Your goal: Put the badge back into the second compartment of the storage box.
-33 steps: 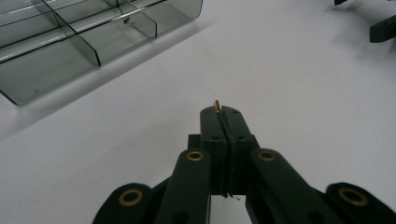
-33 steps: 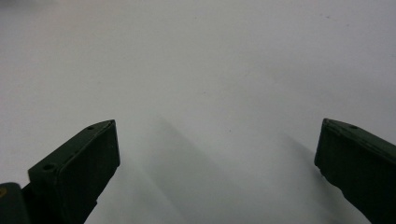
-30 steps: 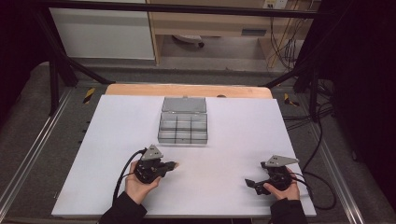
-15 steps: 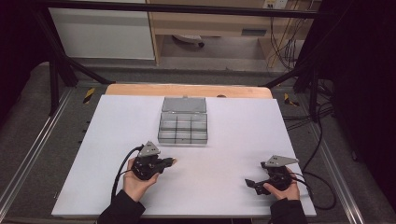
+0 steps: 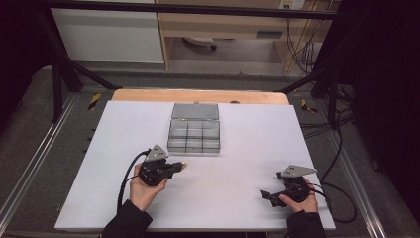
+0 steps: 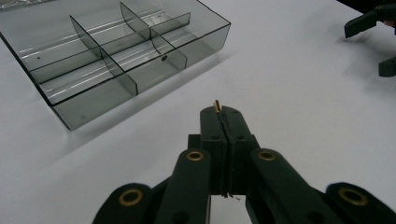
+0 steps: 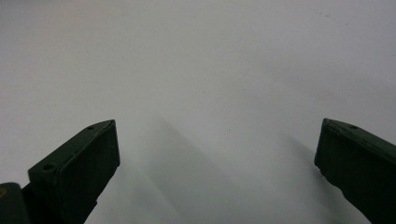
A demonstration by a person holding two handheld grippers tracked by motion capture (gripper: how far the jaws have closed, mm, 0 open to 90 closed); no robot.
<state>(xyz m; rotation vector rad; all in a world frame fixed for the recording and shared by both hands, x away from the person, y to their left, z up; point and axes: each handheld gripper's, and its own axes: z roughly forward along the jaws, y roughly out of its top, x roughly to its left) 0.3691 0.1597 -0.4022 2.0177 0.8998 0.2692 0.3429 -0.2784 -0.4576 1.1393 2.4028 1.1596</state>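
Left gripper [image 6: 223, 112] clamped on a small brass pin [image 6: 217, 105], jaws pressed together, pin tip poking out just past the jaw ends. Held above the white table [image 5: 247, 163], pointing across it. Clear compartment box [image 6: 112, 51] ahead and to the gripper's left, near but apart, lid [image 5: 195, 111] folded back beyond it. Right gripper [image 7: 217, 154] well apart from the box, jaws wide apart over bare table, nothing between them.

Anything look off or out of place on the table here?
Nothing stands out. The compartment box sits square on the white table, lid open, dividers intact, nothing spilled. The left gripper is shut on a small brass part; the right gripper rests open on the table.
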